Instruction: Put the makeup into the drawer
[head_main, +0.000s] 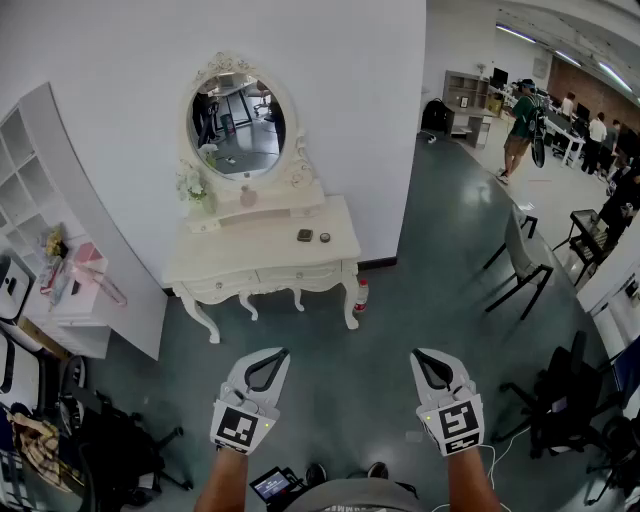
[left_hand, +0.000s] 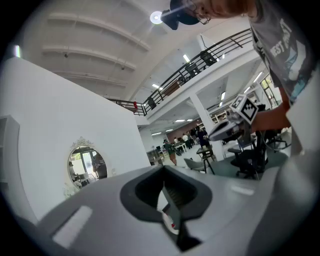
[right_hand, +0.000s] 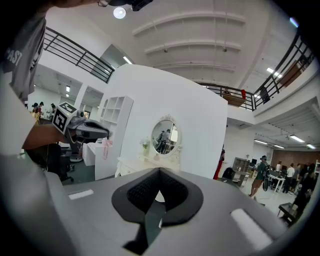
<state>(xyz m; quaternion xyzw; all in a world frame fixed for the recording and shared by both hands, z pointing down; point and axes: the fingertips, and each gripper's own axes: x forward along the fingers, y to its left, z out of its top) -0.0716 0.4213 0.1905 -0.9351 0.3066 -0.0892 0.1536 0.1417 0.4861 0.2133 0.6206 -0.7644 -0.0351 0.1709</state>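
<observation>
A white dressing table with curved, carved legs stands against the plain wall, bearing an oval mirror in an ornate scrolled frame. Well short of it, the left gripper and right gripper, smooth grey shells with ribbed dark pads, are both fully closed on nothing. The makeup, 1 dark square compact and 1 small round pot, lies on the tabletop above the closed drawer.

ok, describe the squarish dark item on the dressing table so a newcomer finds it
Start at the white dressing table against the wall, below the oval mirror. On its top, right of centre, lie two small dark items. The squarish item is the left one; the right one is the round item.
</observation>
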